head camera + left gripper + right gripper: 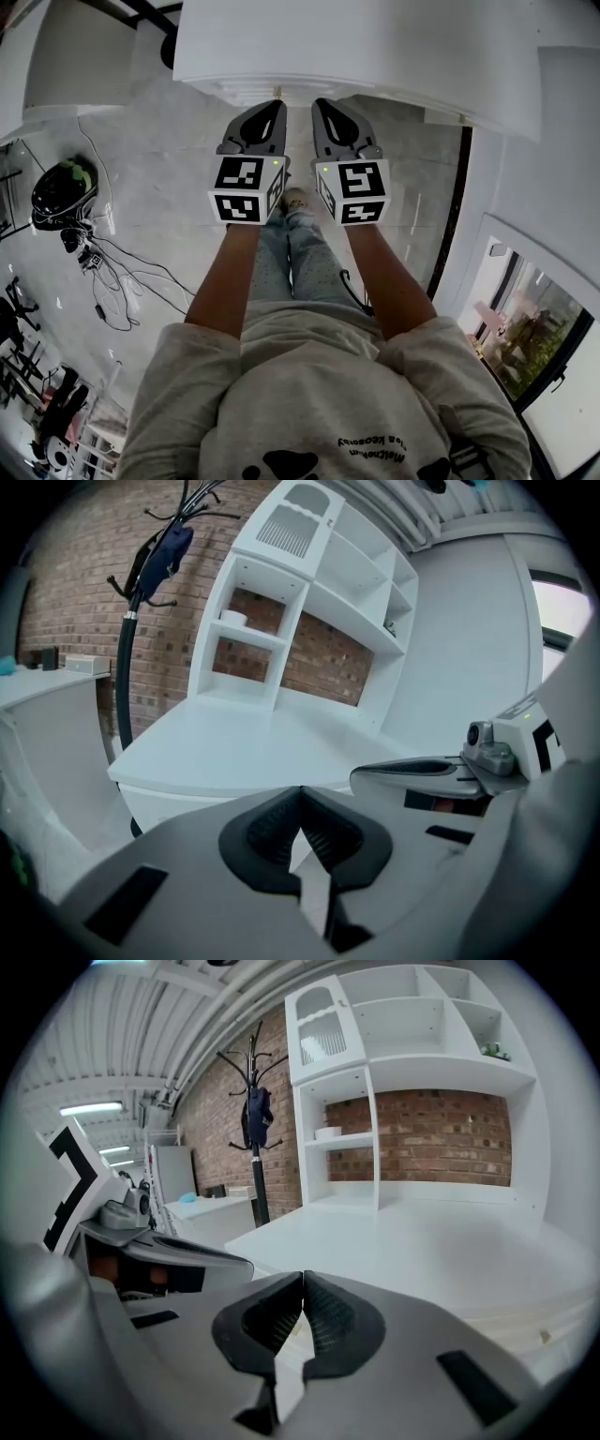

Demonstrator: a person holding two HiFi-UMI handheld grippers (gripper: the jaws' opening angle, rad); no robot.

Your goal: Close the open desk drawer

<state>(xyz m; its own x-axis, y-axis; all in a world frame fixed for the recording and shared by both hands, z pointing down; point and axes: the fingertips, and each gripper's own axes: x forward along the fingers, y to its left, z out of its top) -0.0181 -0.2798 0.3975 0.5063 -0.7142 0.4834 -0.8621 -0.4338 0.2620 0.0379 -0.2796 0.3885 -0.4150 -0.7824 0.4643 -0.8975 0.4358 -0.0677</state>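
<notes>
At the left gripper (300,791), the ribbed pads meet tip to tip with nothing between them. The right gripper (303,1277) is in the same condition: pads together and empty. Both grippers are held side by side, close together, above the floor and just short of the near edge of the white desk (375,47). Neither touches it.

Task status: no drawer box is seen standing out from the desk. A pale drawer front (251,91) lies directly under the near edge of the desktop, ahead of the left gripper's tips, and appears flush or very nearly flush. On this evidence the closing step is judged complete or almost complete. A final seating check remains, since no view shows the gap at the drawer's sides.

Work surface: the desktop is white, smooth and bare. A white hutch (412,1035) with open shelves stands at its far side, with a small bowl (328,1132) on a left-hand shelf.

Room: a brick wall (431,1138) runs behind the hutch. A black coat stand (255,1129) carrying a dark garment stands to the left, with a second desk (202,1206) beyond it. The grey floor (159,159) carries a black-and-green helmet (61,187) and loose cables (112,272) at far left.
</notes>
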